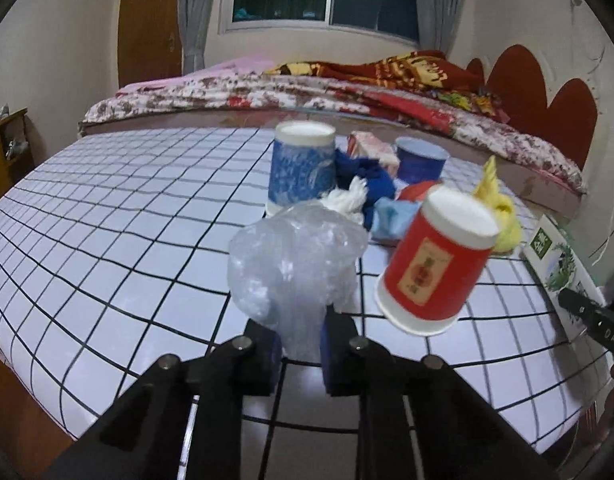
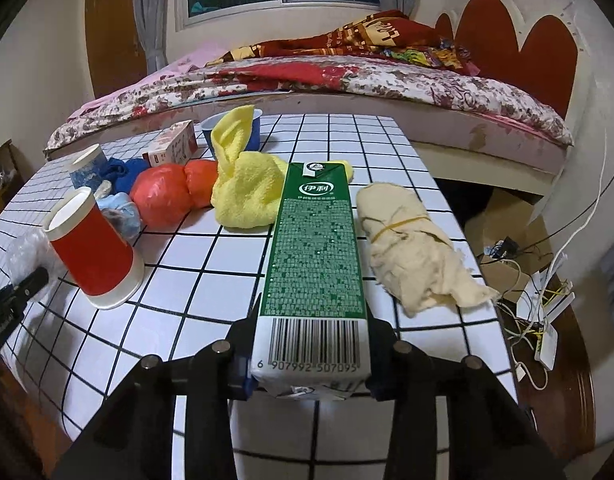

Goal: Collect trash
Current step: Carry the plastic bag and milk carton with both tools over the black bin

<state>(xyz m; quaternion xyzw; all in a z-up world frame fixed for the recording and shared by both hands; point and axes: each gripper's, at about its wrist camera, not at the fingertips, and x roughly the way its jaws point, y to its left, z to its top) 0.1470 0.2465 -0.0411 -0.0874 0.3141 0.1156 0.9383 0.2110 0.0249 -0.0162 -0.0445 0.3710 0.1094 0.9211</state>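
Both grippers have a piece of trash in hand, so the picking-up step looks complete and the carrying-off step is next. The left gripper (image 1: 301, 344) is pinched tight on a crumpled clear plastic bag (image 1: 295, 256), which bulges up above its blue pads at the near part of the tabletop (image 1: 107, 208). The right gripper (image 2: 309, 364) is clamped on the barcode end of a green milk carton (image 2: 315, 256); the carton's far end points across the grid-patterned cloth toward the bed (image 2: 387, 76), and whether it has left the surface I cannot tell. No bin or bag for the trash shows in either view, so the next move probably calls for lifting both loads clear and turning away from the tabletop to find one. The carton has close neighbours: a yellow towel (image 2: 247, 188) just beside it on one side and a beige rag (image 2: 407, 248) tied with a rubber band on the other, so a straight lift would be safer than a sideways sweep. The red paper cup (image 2: 93, 256) stands upside down near the plastic bag and looks tilted in the left view, so a swing of the bag could knock it over. The tabletop's near edge lies right under both grippers, with open room behind; its right edge drops to a tangle of cables (image 2: 539, 312) on the floor, best avoided.
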